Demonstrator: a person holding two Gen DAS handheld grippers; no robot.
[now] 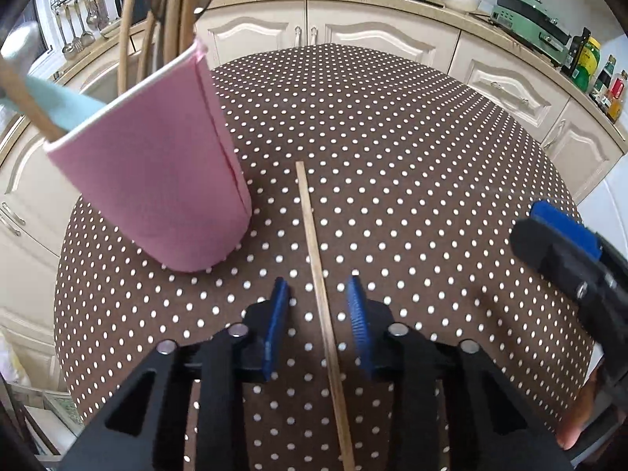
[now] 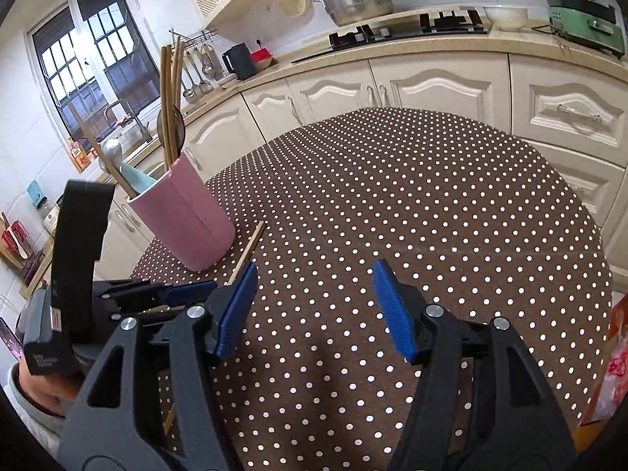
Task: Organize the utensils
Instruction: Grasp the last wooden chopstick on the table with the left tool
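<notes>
Pink cup [image 1: 157, 180], pale wooden chopstick [image 1: 314, 243], brown white-dotted tablecloth [image 1: 412, 157]

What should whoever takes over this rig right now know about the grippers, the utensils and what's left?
Left gripper: straddles the loose chopstick lying on the dotted tablecloth; pads not yet pressing on it.
Right gripper: open, empty, over bare cloth.
Pink holder: upright beside the chopstick, already holding chopsticks, spoons and a pale blue utensil.
Done: most utensils are in the holder.
Left: grip the chopstick, lift it, and stand it in the holder.
</notes>
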